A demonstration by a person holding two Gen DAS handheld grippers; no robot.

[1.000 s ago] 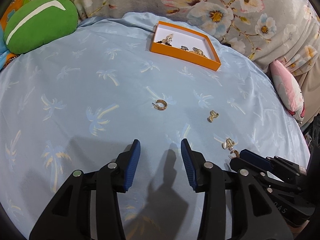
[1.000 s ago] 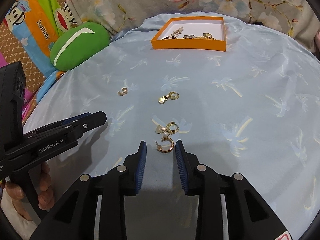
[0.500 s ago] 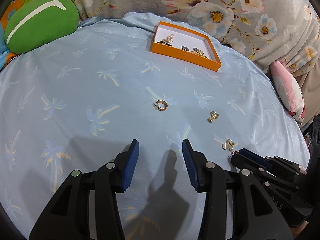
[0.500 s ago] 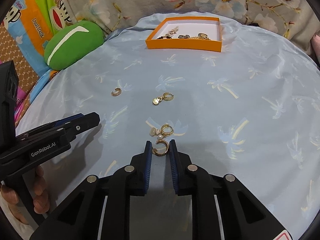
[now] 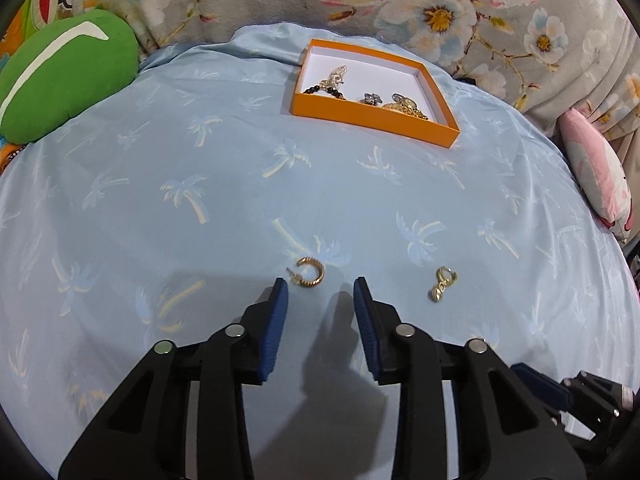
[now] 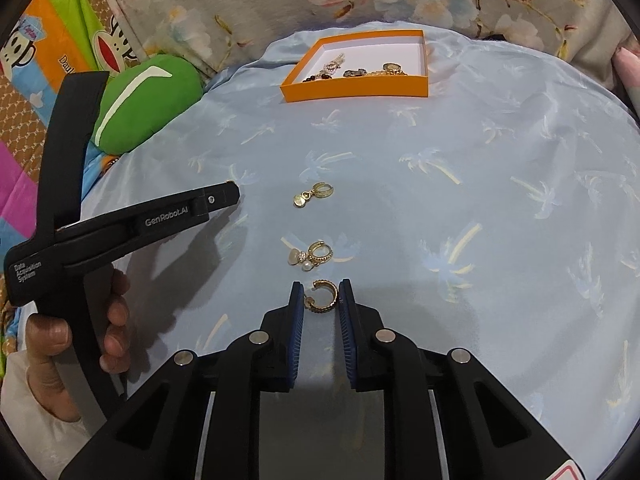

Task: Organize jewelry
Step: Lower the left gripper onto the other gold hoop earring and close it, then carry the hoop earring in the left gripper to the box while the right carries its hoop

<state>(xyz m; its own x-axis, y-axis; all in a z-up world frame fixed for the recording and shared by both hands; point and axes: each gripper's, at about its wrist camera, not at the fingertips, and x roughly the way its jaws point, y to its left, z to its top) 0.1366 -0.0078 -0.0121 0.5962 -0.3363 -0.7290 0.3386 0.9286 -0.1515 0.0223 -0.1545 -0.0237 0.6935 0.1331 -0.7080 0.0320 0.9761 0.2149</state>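
On the pale blue palm-print cloth a twisted gold hoop earring lies just past my left gripper. Its jaws are closing, and nothing sits between the pads. A gold drop earring rests to the right of it. My right gripper is shut on a beaded gold hoop earring, still low over the cloth. Ahead of that lie a pearl earring cluster and the drop earring. The orange box at the back holds several pieces of jewelry.
A green cushion lies at the back left and a pink cushion at the right edge. Floral fabric rises behind the box. In the right wrist view a hand holds the left gripper at the left.
My left gripper slid forward up to the twisted hoop and its jaws narrowed. My right gripper's jaws came together on the beaded hoop that lay between them.
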